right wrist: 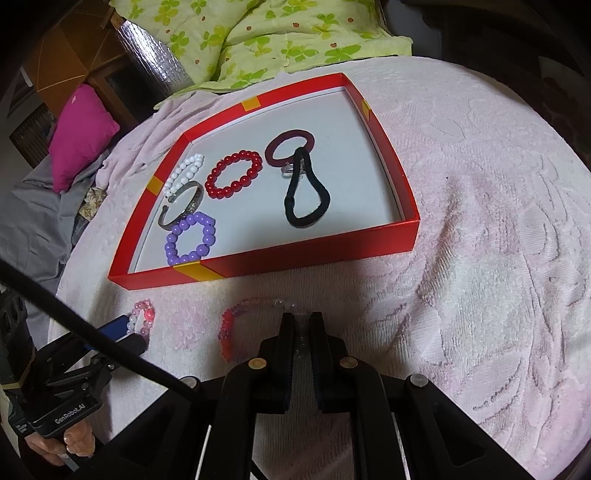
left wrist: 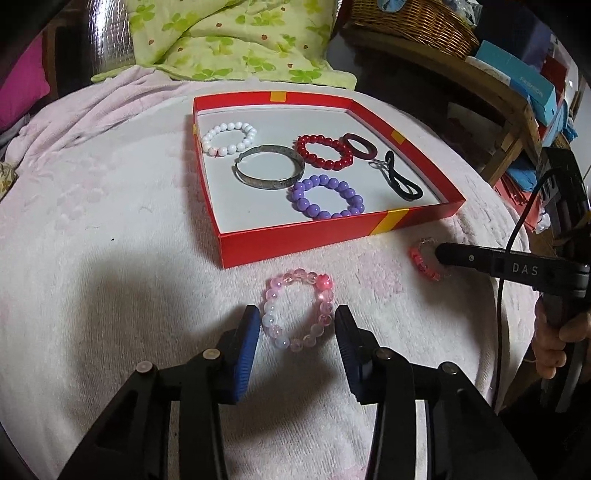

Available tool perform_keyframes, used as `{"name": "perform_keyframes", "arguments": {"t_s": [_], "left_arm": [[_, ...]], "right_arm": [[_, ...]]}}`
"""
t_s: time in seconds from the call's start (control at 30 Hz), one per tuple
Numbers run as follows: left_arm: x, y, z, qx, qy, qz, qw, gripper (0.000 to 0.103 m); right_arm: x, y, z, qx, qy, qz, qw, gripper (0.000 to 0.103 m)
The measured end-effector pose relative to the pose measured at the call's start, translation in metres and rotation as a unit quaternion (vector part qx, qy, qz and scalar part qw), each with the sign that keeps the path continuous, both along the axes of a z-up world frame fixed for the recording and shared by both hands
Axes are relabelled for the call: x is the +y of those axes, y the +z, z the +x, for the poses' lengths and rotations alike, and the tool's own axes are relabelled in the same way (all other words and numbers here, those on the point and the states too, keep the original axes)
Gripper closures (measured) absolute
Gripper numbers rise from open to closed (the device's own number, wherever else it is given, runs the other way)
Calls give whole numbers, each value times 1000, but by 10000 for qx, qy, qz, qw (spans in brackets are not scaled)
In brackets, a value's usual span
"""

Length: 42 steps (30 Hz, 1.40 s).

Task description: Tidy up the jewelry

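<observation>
Pale pink bead bracelet point(left wrist: 297, 309): lies flat on the pink-white blanket point(left wrist: 110, 258) covering the bed, just in front of the red box; not yet stowed. The left claw point(left wrist: 297, 325) straddles it with jaws apart, a blue pad to either side, neither visibly pressing the beads. Red-and-clear bead bracelet point(right wrist: 236, 328): also on the blanket, near the box's front wall; the right claw point(right wrist: 302, 332) is clamped on its clear end, jaws nearly together, the piece not yet lifted clear. Red box point(left wrist: 332, 236): shallow, white-floored, already holding six pieces plus a small clear item, namely a white bead bracelet point(left wrist: 229, 138), a silver bangle point(left wrist: 269, 168), a red bead bracelet point(left wrist: 324, 151), a purple bead bracelet point(left wrist: 327, 197), a maroon hair tie point(right wrist: 290, 147) and a black hair tie point(right wrist: 304, 195). Judged status: most of the collection stowed, two bracelets outstanding, both under attention. Free floor remains in the box's near right corner. Obstacles: the box's raised front wall, to be cleared by each carry; a black cable point(right wrist: 92, 332) crossing the right claw's view near the left claw. Surroundings: green-patterned quilt point(left wrist: 236, 37), magenta cushion point(right wrist: 83, 136), wicker basket point(left wrist: 413, 22).
</observation>
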<state>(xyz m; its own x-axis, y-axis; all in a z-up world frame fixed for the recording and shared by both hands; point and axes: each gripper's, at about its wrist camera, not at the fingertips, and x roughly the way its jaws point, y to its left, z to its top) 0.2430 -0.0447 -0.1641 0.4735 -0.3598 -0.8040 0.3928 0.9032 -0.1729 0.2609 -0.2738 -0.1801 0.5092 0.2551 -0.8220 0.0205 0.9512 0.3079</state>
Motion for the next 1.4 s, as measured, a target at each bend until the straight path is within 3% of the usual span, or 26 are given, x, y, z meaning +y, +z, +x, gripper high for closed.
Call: {"name": "perform_keyframes", "arguments": {"t_s": [0.03,0.1,0.3,0.43,0.67,0.8,0.93,1.07,1.4], "left_arm": [[-1,0,-1,-31,-18,39,10000,66],[-2,0,-2,-56,-51,50,10000,82],[-1,2,-5,-163,-89,68,9998,95],[-1,8,-10,-324,-140,57,9994,95],[5,8,-14,-268,-99,-15,9996,95],[10,16,-22,-397,-118,-109,9991,95],[18,27,-26,-513,-65,-285,9983,95],[28,43,-31,-692,-59,-460,9965,95],[46,74,-39,-1086,-59,-880,9902,95]], "right_arm": [[0,0,0,1,1,3,10000,92],[-1,0,0,6,-16,23,10000,92],[-3,3,1,-4,-52,47,10000,93],[4,5,0,-93,-10,-175,9998,93],[20,5,-3,-266,162,-734,9968,91],[28,7,-6,-343,241,-1090,9932,94],[27,14,-9,-372,239,-840,9955,94],[27,30,-13,-522,332,-237,9978,94],[33,63,-22,-1006,578,846,9896,94]]}}
